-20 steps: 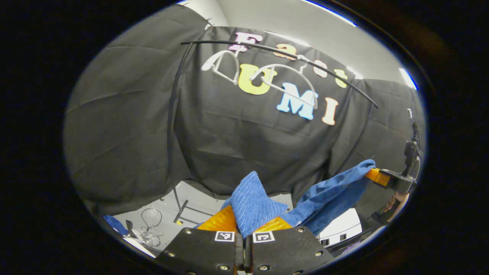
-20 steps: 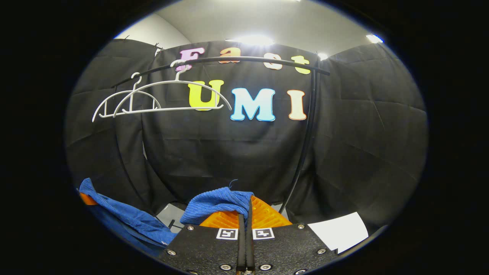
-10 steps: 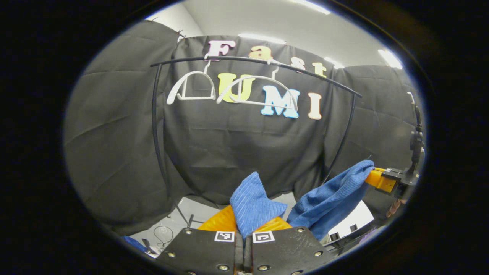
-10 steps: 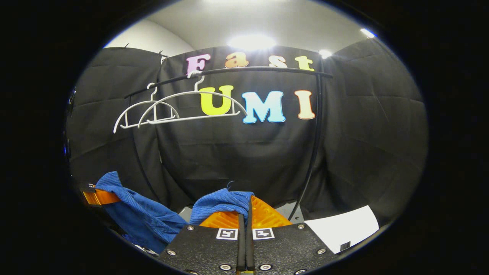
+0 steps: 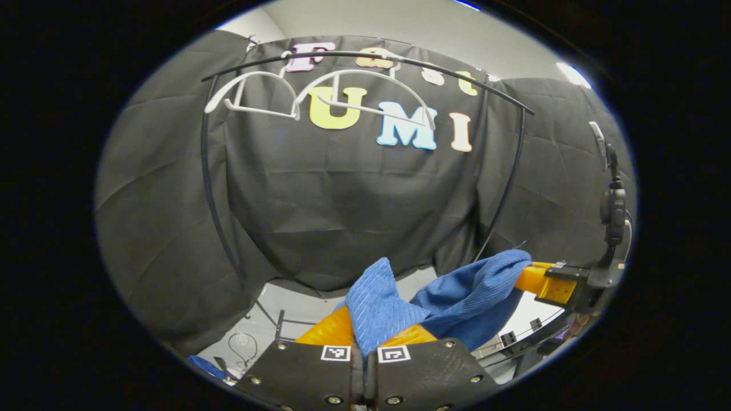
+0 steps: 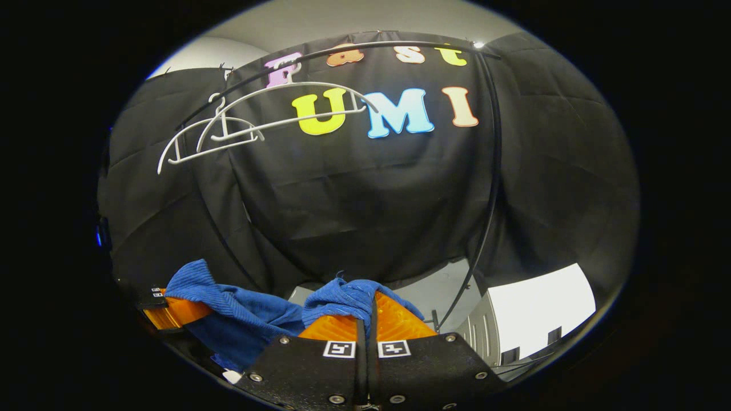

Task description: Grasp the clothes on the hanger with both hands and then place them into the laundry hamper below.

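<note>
In the left gripper view, a corner of the blue cloth is being pinched between the pressed-together fingers of the left tool, while the rest of the cloth is being stretched across to the right tool, seen farther off at the right edge. In the right gripper view, another bunch of the same cloth is being clamped by the right tool, and the left tool is being held close beside it at lower left. Two white hangers are being carried bare on the black rail above, and the white laundry hamper is being shown below at the right.
</note>
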{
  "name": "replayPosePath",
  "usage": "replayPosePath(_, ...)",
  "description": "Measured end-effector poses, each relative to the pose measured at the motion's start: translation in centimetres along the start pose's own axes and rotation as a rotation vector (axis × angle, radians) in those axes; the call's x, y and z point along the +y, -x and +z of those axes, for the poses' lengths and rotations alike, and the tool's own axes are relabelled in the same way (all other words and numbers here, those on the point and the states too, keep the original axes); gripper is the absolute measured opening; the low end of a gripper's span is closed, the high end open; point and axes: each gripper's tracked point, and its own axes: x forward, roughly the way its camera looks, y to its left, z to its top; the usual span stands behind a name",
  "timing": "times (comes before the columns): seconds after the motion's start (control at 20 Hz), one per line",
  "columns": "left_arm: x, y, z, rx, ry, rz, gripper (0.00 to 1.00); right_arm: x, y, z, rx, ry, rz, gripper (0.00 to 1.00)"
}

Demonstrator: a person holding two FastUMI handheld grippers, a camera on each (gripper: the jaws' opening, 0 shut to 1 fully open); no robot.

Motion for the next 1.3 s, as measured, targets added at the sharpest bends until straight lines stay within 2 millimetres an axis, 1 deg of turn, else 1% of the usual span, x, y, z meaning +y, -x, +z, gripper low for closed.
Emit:
replayPosePath(0.1, -0.7, -0.7, -0.4, 0.001, -0.006, -0.024, 0.0, 0.3, -0.4, -1.1, 0.02, 0.005, 0.003, 0.0)
replayPosePath(0.2, -1.1, -1.7, -1.5, 0.004, 0.014, -0.047, 0.02, 0.2, -1.3, -2.6, 0.059, -0.009, 0.004, 0.0)
replayPosePath(0.4, -1.1, -3.5, -4.9, 0.058, -0.002, -0.074, 0.0, 0.1, -2.7, -5.4, 0.127, -0.039, -0.023, 0.01)
replayPosePath(0.45, -1.1, -4.2, -5.9, 0.077, -0.003, -0.08, 0.0, -0.1, -3.2, -6.1, 0.146, -0.031, -0.03, 0.01)
replayPosePath(0.5, -1.0, -5.1, -6.8, 0.099, 0.007, -0.089, 0.02, -0.4, -3.6, -7.3, 0.181, -0.018, -0.037, 0.01)
replayPosePath(0.55, -0.9, -6.1, -7.6, 0.122, 0.018, -0.095, 0.01, -0.7, -4.0, -8.4, 0.213, -0.018, -0.047, 0.01)
replayPosePath(0.65, -0.8, -7.5, -9.2, 0.156, 0.015, -0.102, 0.04, -1.0, -4.7, -10.0, 0.26, -0.044, -0.06, 0.02)
replayPosePath(0.7, -0.9, -8.2, -9.9, 0.168, 0.009, -0.103, 0.02, -1.2, -4.9, -10.9, 0.282, -0.054, -0.067, 0.01)
replayPosePath(0.75, -0.9, -8.8, -10.6, 0.182, 0.003, -0.106, 0.03, -1.3, -5.0, -11.8, 0.305, -0.061, -0.068, 0.01)
replayPosePath(0.85, -0.5, -9.2, -12.6, 0.211, -0.001, -0.113, 0.02, -1.5, -5.8, -13.5, 0.343, -0.063, -0.081, 0.02)
replayPosePath(0.95, 0.1, -9.6, -14.4, 0.234, 0.0, -0.123, 0.02, -1.6, -6.6, -14.7, 0.38, -0.061, -0.091, 0.02)
replayPosePath(1.0, 0.2, -9.9, -15.0, 0.242, -0.004, -0.126, 0.02, -1.3, -6.5, -15.5, 0.392, -0.063, -0.092, 0.02)
replayPosePath(1.05, 0.5, -10.3, -15.5, 0.253, -0.01, -0.123, 0.01, -1.2, -6.8, -16.0, 0.403, -0.066, -0.093, 0.02)
replayPosePath(1.15, 0.9, -11.0, -16.1, 0.268, -0.013, -0.121, 0.03, -1.0, -7.5, -16.8, 0.424, -0.059, -0.099, 0.01)
replayPosePath(1.25, 0.9, -11.8, -16.6, 0.284, -0.01, -0.121, 0.02, -0.9, -7.7, -17.4, 0.439, -0.051, -0.105, 0.03)
replayPosePath(1.3, 0.9, -12.0, -16.9, 0.291, -0.008, -0.119, 0.0, -1.0, -7.9, -17.4, 0.442, -0.05, -0.109, 0.03)
